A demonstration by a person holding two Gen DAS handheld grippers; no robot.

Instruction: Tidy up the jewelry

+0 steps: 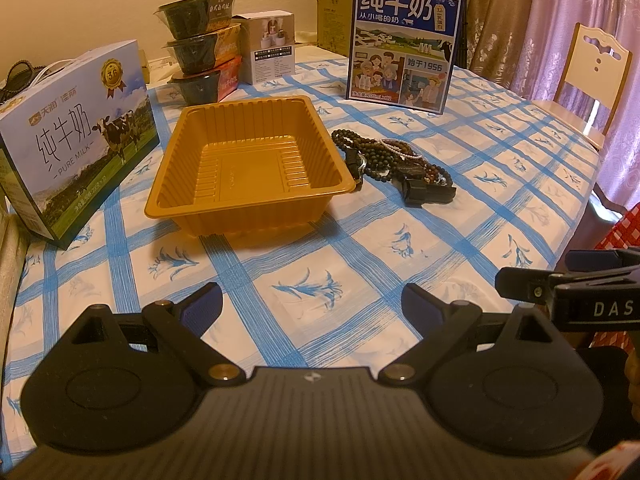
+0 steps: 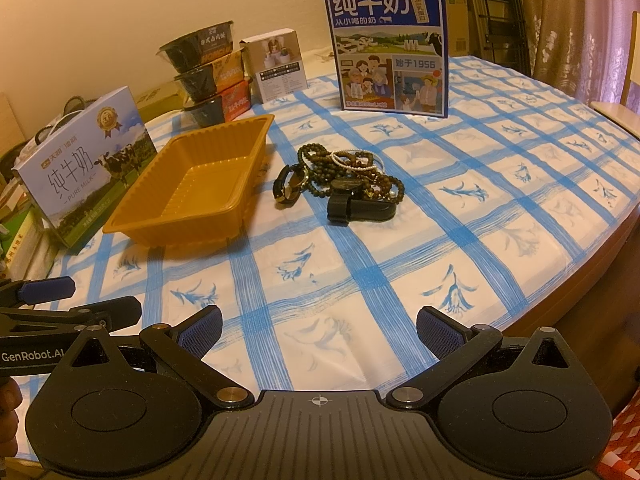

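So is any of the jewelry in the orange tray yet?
No: the orange tray holds nothing, and the jewelry pile lies on the tablecloth beside it.

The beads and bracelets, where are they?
The jewelry pile lies on the checked tablecloth, just right of the orange tray, in front of the blue milk box.

A shallow, ribbed, orange-gold plastic tray [image 1: 256,160] sits empty on the tablecloth. Just to its right lies a tangled heap of dark beaded bracelets [image 2: 344,168], a thin pale bead strand, and black-strapped watches [image 2: 356,204].
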